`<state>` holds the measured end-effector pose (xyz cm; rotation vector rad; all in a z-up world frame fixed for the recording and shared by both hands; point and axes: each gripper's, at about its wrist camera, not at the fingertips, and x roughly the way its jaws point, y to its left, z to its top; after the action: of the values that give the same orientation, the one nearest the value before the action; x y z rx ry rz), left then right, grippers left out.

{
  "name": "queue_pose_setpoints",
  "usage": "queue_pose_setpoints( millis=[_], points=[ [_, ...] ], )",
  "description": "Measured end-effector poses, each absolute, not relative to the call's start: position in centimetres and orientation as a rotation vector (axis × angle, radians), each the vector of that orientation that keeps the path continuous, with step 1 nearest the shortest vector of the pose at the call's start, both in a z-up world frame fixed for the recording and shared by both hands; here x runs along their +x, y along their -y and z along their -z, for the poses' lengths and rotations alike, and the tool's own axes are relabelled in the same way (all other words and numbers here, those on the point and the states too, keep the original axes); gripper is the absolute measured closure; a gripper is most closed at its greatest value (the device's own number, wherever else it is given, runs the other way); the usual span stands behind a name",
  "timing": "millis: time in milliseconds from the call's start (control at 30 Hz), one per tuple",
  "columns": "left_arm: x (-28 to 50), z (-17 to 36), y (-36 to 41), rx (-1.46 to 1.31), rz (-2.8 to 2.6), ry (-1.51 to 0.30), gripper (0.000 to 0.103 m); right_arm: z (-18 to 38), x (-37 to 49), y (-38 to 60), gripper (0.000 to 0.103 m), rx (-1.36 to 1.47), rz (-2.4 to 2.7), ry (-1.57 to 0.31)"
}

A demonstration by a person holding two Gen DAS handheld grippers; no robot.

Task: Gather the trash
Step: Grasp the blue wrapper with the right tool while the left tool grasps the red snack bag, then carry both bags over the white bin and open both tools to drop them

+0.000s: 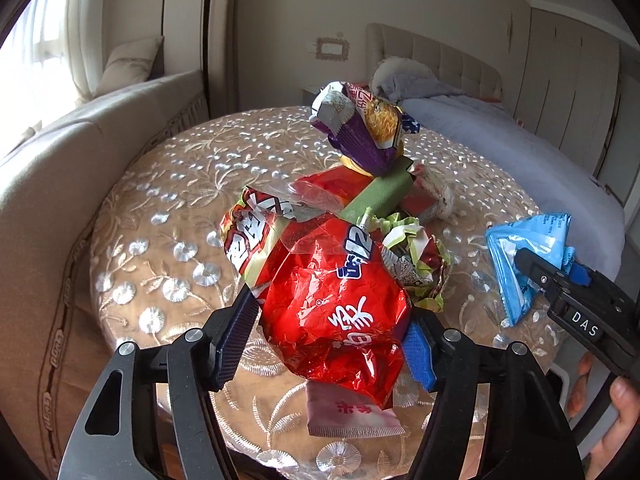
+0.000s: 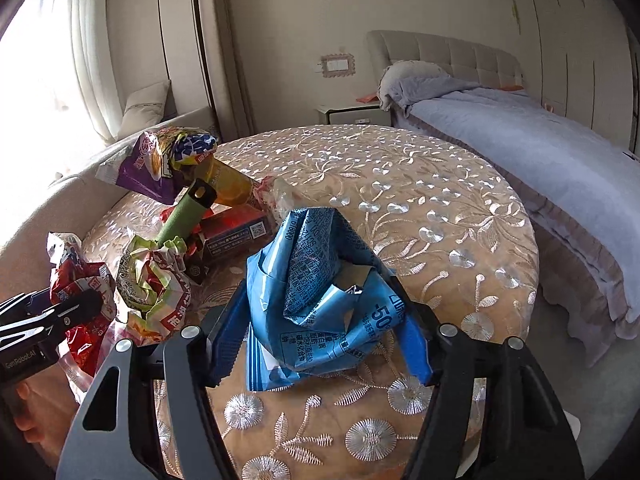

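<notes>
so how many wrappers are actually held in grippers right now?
2. The red wrapper is clamped in the left gripper; the blue wrapper is clamped in the right gripper. The other trash lies in a pile on the table; some may be hidden.

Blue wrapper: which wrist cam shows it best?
Right wrist: the blue wrapper fills the centre between the right gripper fingers, print readable. Left wrist shows it only small at the right edge, partly hidden by that gripper.

Right gripper [image 2: 320,320] clamped on blue wrapper [image 2: 316,292] above embroidered round table [image 2: 440,208]; wrapper pile [image 2: 176,240] left.
</notes>
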<state>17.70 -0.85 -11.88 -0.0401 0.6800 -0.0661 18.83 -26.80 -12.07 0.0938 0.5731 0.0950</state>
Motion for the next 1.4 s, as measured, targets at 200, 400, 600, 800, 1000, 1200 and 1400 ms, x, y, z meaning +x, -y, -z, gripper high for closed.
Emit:
queue_pose_setpoints(
  millis=[200,400,600,800,1000,1200,1400],
  points=[
    [15.5,9.4,2.2,-0.011,0.091,-0.619,0.038,9.7,16.4,27.6,0.036,0.095,-0.093,-0.505],
    [13.3,7.7,5.7,0.04,0.167,-0.571,0.038,7.7,12.8,29.1,0.036,0.082,-0.066,-0.436],
    [11.5,6.7,10.2,0.095,0.248,-0.534,0.038,6.2,8.9,31.9,0.036,0.08,0.007,-0.377],
    [10.1,6.4,14.9,0.144,0.344,-0.512,0.038,5.8,5.4,36.0,0.036,0.095,0.098,-0.349],
    [9.1,6.9,20.3,0.201,0.464,-0.517,0.038,6.0,2.1,39.7,0.035,0.098,0.203,-0.343],
    [8.2,8.4,25.9,0.275,0.597,-0.532,0.038,7.3,-0.2,43.0,0.035,0.099,0.302,-0.376],
    [8.5,10.9,29.8,0.345,0.687,-0.577,0.038,9.1,-1.5,45.8,0.035,0.091,0.371,-0.423]
  ],
)
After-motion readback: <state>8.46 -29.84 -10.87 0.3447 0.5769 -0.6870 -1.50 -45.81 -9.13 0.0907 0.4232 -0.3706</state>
